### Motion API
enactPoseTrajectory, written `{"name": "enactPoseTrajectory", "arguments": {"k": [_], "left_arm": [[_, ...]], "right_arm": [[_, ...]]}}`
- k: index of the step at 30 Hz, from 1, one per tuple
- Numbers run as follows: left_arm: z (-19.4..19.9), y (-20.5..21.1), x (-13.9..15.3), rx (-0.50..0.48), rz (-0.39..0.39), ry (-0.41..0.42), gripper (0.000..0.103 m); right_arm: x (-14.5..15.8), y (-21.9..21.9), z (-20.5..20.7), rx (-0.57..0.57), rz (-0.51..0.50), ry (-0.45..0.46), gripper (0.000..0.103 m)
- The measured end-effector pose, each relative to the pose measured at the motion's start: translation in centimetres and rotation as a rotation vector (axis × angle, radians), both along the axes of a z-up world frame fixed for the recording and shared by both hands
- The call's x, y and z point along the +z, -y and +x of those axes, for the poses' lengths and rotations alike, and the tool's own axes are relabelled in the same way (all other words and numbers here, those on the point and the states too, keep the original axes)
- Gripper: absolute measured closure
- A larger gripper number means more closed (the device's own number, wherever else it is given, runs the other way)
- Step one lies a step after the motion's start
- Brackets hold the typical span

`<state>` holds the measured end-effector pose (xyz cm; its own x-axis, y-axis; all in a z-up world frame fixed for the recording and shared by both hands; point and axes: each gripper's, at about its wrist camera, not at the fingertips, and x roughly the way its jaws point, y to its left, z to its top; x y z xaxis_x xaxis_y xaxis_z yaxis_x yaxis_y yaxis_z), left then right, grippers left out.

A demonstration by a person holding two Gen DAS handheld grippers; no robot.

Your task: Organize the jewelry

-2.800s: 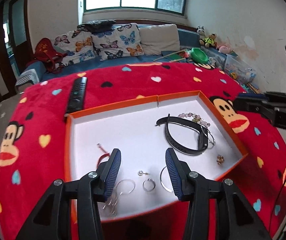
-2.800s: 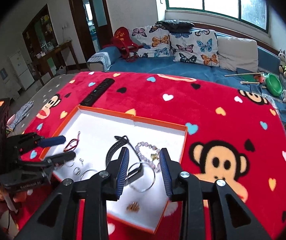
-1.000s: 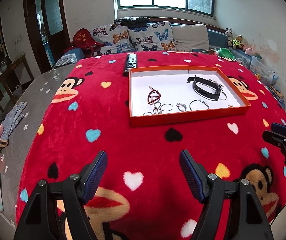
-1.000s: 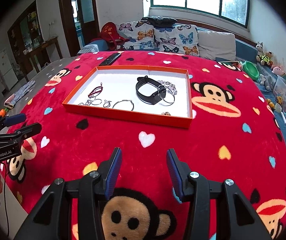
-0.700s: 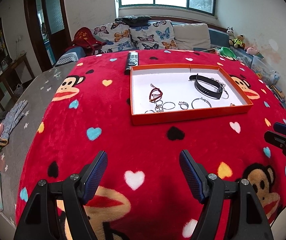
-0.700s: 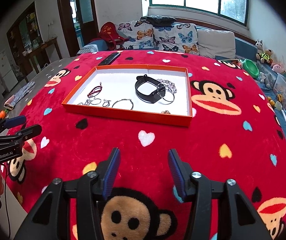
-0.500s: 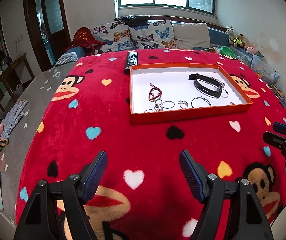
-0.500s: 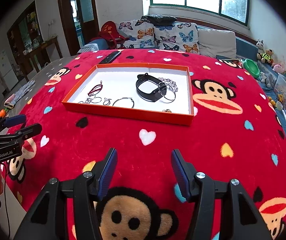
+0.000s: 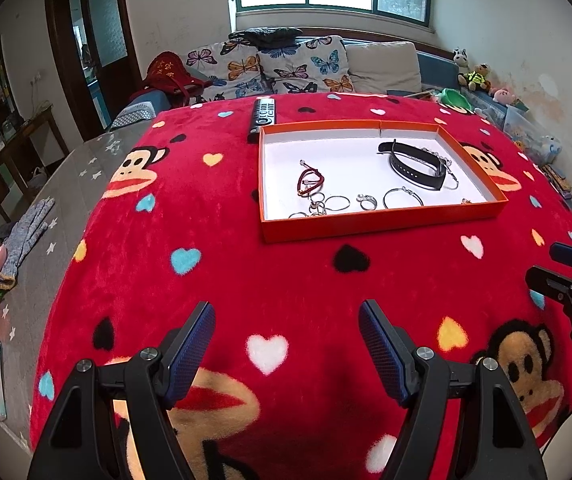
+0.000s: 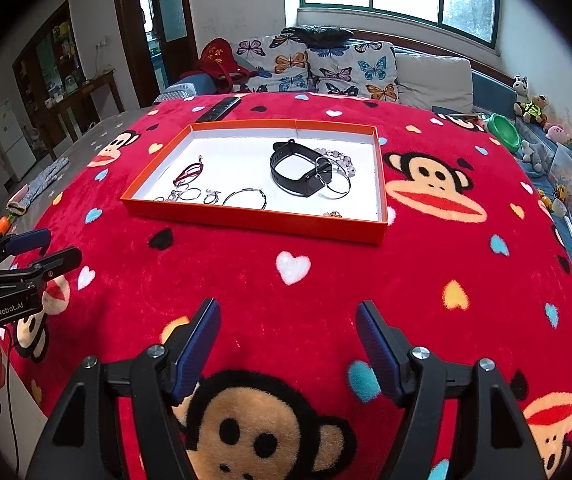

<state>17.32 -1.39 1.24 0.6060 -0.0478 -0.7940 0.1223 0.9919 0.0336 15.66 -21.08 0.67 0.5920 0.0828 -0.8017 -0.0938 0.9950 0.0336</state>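
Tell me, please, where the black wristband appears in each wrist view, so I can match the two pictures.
Left wrist: black wristband upper right of centre, in the orange tray's far right part.
Right wrist: wristband upper centre, right of the tray's middle.
Shared landmark: remote control beyond the tray's far left corner.

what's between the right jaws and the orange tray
Only bare red blanket with printed hearts separates the open right gripper from the orange tray; the right wrist view shows it.

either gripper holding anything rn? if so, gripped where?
Nothing held. Left gripper and right gripper are both open and empty above the red blanket, short of the orange tray with the jewelry.
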Motion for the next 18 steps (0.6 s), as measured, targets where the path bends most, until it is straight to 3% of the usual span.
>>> {"name": "enactPoseTrajectory", "arguments": {"k": [18], "left_arm": [[-0.06,0.00,-0.11,0.002,0.007,-0.002,0.024]], "right_arm": [[-0.08,-0.18,0.09,0.010,-0.006,-0.010,0.021]]}}
